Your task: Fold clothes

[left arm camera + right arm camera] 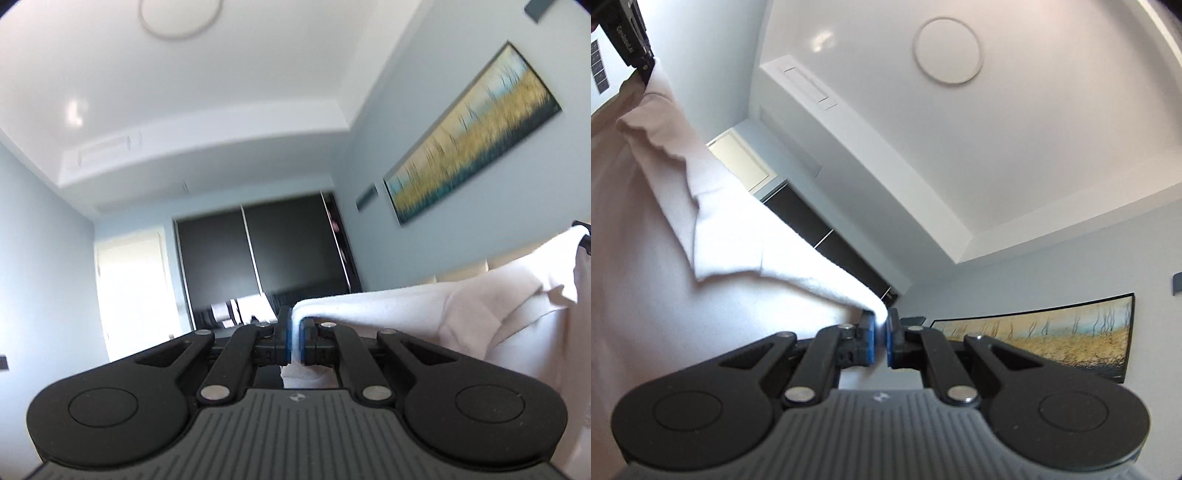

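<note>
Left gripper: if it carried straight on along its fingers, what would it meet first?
The left gripper, shut on the white garment, points slightly upward across the room. Beyond the fabric in its jaws the way looks free up to the dark sliding wardrobe doors, though depth is hard to judge.

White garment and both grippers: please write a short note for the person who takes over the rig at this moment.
Left gripper: shut on the edge of the white garment.
Right gripper: shut on another part of the same garment's edge.
Garment: held up in the air, stretched between the two grippers; both cameras look upward at the ceiling light and the wall painting. The surface below is not in view.
Done: garment picked up at two points.
Left: no fold is visible yet. Probably lay it flat, then fold it, keeping both grips closed until then.
</note>
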Action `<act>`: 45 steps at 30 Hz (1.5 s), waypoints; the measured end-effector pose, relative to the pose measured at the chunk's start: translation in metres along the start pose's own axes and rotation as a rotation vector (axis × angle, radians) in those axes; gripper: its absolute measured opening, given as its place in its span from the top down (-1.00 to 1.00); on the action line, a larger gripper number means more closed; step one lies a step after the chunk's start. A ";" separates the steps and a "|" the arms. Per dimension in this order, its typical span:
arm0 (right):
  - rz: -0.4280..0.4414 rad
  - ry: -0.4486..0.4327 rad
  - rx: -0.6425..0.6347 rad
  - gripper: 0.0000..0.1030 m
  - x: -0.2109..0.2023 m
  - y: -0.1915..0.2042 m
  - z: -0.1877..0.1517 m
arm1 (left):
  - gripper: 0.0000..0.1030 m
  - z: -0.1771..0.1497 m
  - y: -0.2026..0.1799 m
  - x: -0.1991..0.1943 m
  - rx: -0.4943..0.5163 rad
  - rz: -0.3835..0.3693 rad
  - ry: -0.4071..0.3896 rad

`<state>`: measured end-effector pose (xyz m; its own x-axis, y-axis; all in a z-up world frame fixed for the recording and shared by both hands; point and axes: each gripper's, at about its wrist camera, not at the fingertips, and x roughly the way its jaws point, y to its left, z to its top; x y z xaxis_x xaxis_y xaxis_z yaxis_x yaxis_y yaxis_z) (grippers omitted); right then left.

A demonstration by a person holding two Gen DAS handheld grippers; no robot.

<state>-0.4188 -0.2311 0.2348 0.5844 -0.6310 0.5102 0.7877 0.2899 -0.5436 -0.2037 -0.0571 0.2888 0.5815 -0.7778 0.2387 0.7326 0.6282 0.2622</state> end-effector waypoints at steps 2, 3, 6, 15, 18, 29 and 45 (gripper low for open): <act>-0.037 -0.029 0.034 0.88 -0.001 -0.011 0.013 | 0.96 0.017 0.002 -0.007 -0.012 0.011 -0.052; -0.054 -0.042 0.050 0.88 -0.001 -0.015 0.019 | 0.96 0.024 0.002 -0.008 -0.019 0.008 -0.071; -0.083 -0.059 0.074 0.88 0.008 -0.021 0.030 | 0.96 0.033 -0.001 0.001 -0.013 0.009 -0.094; 0.087 0.148 0.031 0.88 0.070 0.046 -0.028 | 0.96 -0.055 0.006 0.091 0.044 -0.013 0.229; 0.174 0.262 0.004 0.88 0.093 0.086 -0.066 | 0.96 -0.114 -0.005 0.132 0.117 -0.014 0.363; 0.382 0.603 -0.085 0.88 0.166 0.245 -0.203 | 0.95 -0.295 -0.025 0.252 0.161 -0.063 0.743; 0.508 0.848 -0.102 0.88 0.307 0.429 -0.361 | 0.96 -0.469 -0.057 0.402 0.129 -0.063 1.019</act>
<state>0.0281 -0.5601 -0.0822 0.4838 -0.7661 -0.4232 0.4382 0.6306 -0.6405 0.1548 -0.4162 -0.0684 0.6118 -0.4211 -0.6696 0.7633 0.5365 0.3599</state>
